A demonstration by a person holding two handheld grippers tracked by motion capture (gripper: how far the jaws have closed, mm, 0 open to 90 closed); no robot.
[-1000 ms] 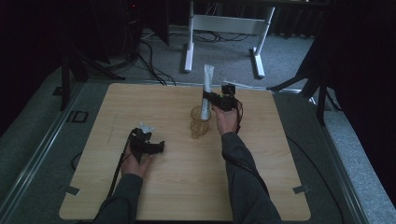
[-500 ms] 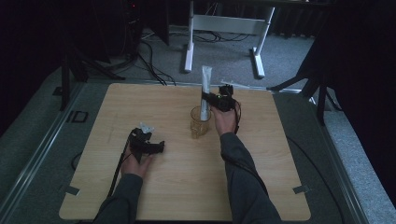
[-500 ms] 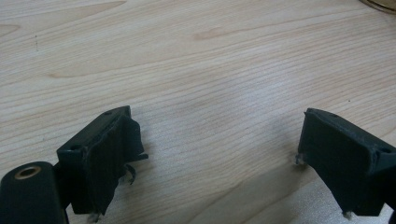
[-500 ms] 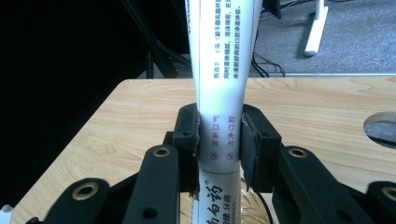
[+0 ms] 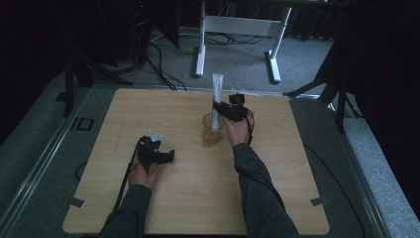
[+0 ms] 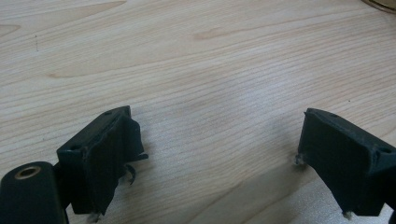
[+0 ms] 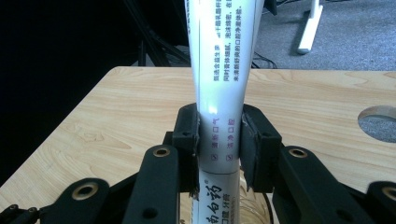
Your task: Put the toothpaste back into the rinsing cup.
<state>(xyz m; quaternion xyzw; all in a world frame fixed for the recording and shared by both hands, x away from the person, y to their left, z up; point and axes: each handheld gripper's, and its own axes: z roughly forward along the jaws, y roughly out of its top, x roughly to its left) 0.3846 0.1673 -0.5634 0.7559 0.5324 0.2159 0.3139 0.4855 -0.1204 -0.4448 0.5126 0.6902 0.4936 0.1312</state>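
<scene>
Above the frame's center, the right tool grips a white tube upright, its lower end inside a glass on the desk. Placement looks nearly done; release remains. At lower left, the left tool rests spread, holding nothing.

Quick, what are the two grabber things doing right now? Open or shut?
Left gripper: open, holding nothing, resting low on the wooden table.
Right gripper: shut on the white tube, which stands in the glass cup.
</scene>
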